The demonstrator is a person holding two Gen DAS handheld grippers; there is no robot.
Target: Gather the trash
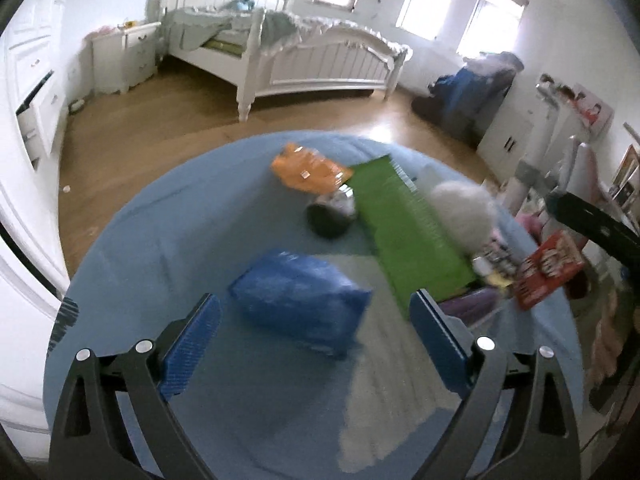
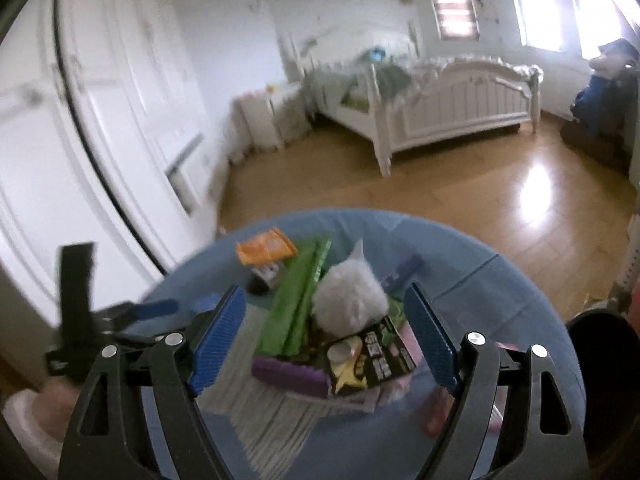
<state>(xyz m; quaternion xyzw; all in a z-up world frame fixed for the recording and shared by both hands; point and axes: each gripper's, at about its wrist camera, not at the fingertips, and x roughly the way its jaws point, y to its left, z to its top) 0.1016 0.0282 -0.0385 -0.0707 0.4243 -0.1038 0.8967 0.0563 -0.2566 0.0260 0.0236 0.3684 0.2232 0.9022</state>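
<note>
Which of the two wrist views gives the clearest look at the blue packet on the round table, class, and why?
The left wrist view. There the blue packet lies whole and unobstructed just ahead of the open left gripper. In the right wrist view only a small blue sliver shows beside a finger of the open right gripper; it may be that packet, though I cannot tell.

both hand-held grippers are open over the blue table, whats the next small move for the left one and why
Probably ease the left hand-held gripper down and forward around the blue packet. Its jaws stand open and empty, the packet lies right ahead between them on the blue tablecloth, apart from the other litter, so it looks like the easiest pick.
</note>
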